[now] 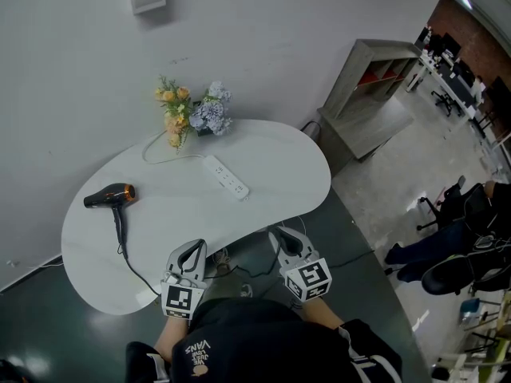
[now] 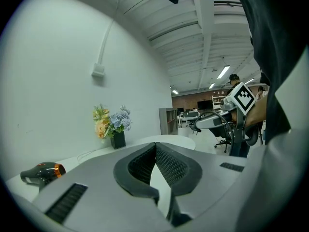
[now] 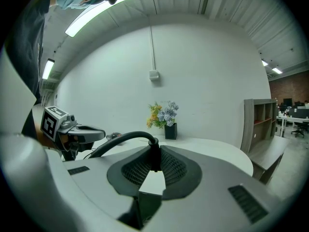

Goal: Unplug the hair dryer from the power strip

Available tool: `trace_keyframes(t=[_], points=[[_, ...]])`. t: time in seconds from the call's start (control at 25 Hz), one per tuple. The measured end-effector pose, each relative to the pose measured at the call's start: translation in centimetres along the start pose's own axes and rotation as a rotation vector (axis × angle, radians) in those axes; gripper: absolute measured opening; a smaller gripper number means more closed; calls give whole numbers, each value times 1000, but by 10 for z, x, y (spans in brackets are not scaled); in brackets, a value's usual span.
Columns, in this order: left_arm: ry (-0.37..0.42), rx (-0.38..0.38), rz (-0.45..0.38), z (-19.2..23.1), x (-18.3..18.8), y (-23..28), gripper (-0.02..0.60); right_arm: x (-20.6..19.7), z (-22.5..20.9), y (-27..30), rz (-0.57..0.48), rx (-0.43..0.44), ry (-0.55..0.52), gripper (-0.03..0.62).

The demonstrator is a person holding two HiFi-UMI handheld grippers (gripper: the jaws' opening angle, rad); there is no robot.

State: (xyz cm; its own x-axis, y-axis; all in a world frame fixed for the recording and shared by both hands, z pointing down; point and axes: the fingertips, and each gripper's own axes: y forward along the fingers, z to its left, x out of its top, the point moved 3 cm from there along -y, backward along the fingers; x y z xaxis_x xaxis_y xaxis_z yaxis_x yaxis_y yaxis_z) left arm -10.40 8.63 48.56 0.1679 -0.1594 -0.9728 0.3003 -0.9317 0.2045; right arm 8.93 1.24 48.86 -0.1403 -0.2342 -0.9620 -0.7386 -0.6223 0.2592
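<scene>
Only the right gripper view shows its hand-held gripper (image 3: 153, 154) clamping the cord (image 3: 126, 136).

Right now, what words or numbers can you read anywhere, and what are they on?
"VANS": white print, upside down in the head view, on the person's black top.
Smaller print beside it: too small to read.
Left cube and right cube: black-and-white square patterns only, no words.
Power strip and hair dryer: no print that can be read.
</scene>
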Motion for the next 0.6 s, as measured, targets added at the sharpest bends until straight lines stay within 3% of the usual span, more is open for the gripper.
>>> trace_keyframes(t=[0.6], points=[[-8, 2, -7, -2, 0, -6, 18, -1, 3, -3, -5, -6, 9, 71]])
